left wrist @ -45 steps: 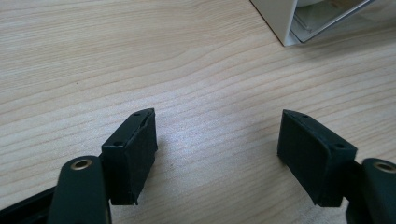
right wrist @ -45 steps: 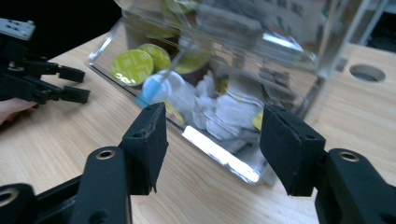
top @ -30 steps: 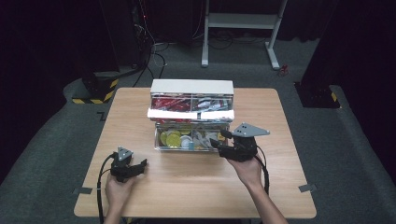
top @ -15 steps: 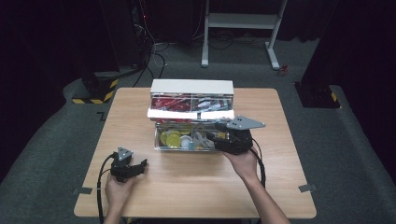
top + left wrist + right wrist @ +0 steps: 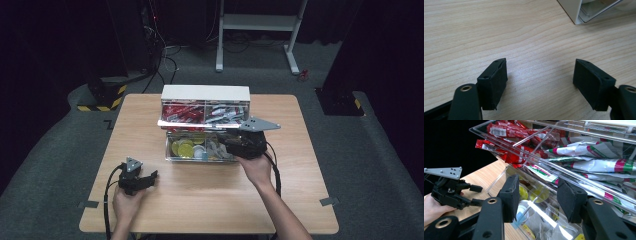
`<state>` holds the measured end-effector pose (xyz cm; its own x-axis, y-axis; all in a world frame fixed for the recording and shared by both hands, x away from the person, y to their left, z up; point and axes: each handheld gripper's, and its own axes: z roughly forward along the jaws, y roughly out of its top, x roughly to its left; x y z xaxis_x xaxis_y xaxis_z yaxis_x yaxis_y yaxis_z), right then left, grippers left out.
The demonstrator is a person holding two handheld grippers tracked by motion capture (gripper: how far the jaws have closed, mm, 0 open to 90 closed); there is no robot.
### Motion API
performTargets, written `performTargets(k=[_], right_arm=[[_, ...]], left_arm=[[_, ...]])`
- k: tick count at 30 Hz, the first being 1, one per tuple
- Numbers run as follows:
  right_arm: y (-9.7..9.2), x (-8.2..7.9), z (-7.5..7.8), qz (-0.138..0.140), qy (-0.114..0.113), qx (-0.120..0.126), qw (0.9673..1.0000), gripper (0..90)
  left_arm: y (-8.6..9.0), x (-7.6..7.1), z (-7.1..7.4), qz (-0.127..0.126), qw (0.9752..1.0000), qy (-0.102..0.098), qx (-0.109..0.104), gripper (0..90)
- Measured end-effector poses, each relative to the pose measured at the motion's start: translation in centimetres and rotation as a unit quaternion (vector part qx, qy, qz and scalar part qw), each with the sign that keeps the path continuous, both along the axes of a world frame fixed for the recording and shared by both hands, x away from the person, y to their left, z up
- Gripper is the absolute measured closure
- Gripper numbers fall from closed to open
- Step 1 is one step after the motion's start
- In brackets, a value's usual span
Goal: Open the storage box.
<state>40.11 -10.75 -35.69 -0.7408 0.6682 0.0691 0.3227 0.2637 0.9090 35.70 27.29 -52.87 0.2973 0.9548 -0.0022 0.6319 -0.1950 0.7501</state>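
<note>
- While the right claw (image 5: pixel 536 195) has just been closing, half-shut and empty, sachets (image 5: pixel 544 220) in the clear organizer (image 5: pixel 172 155) just ahead look light, crinkly.
- Pinch one mid-body; left claw (image 5: pixel 539 82) sits wide open, empty.

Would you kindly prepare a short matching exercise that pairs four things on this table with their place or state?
Things:
1. left tool
2. right tool
3. red sachets
4. yellow discs

Places or states:
A. in the lower clear tray
B. jaws wide apart over bare wood, nothing between them
C. in the upper tray, left compartment
D. at the clear organiser, jaws just been closing, pads not pressing anything

Pairs: 1-B, 2-D, 3-C, 4-A
</note>
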Motion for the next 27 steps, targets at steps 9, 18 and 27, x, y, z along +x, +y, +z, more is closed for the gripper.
performTargets(k=[9, 18, 27], right_arm=[[0.0, -0.1, 1.1, -0.004, -0.006, 0.000, 1.0000, 53.9], [-0.4, 0.4, 2.9, -0.014, -0.014, 0.001, 0.9998, 53.9], [-0.6, 0.9, 4.3, -0.041, -0.019, -0.020, 0.9988, 54.0]], left_arm=[[0.0, 0.0, 0.0, 0.001, 1.0000, 0.000, 0.000, 27.7], [-0.1, 0.0, 0.0, 0.002, 1.0000, 0.001, 0.001, 27.8], [-0.1, 0.1, 0.0, 0.004, 1.0000, 0.001, -0.001, 27.9]])
